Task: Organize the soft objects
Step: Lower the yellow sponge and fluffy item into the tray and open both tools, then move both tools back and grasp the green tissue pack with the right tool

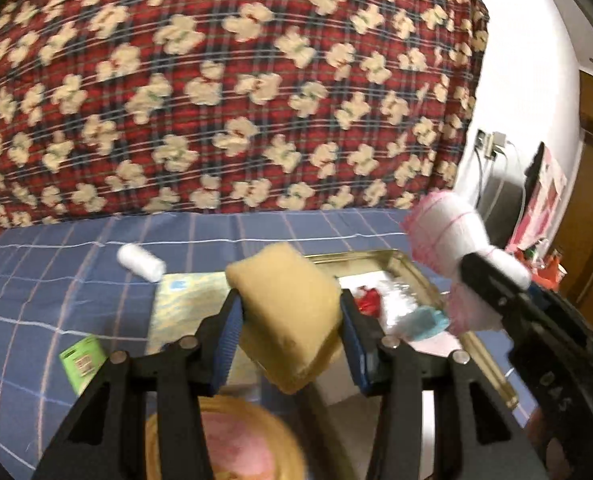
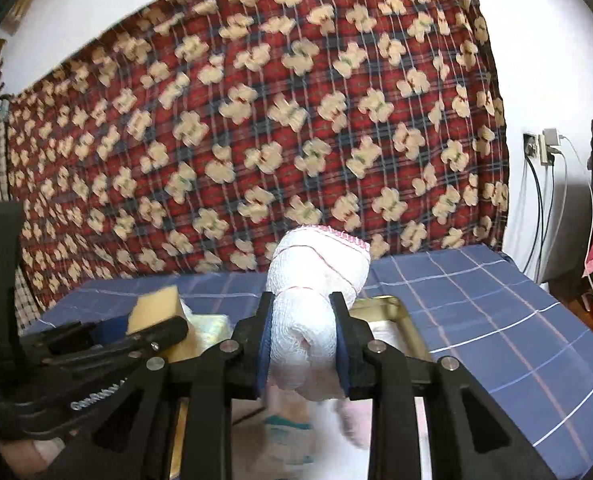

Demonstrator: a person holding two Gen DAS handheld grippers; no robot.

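Blue checked bedsheet (image 1: 56,280); gold tray (image 1: 416,276) contents blurred, partly hidden.

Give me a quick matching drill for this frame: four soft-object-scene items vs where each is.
Items:
1. yellow sponge
2. white-and-pink cloth roll
3. small white roll
4. green card

Places:
A. lying on the blue checked sheet, near the patterned blanket
B. clamped in the right gripper
C. clamped in the left gripper
D. flat on the sheet, left of the left gripper

Pairs: 1-C, 2-B, 3-A, 4-D
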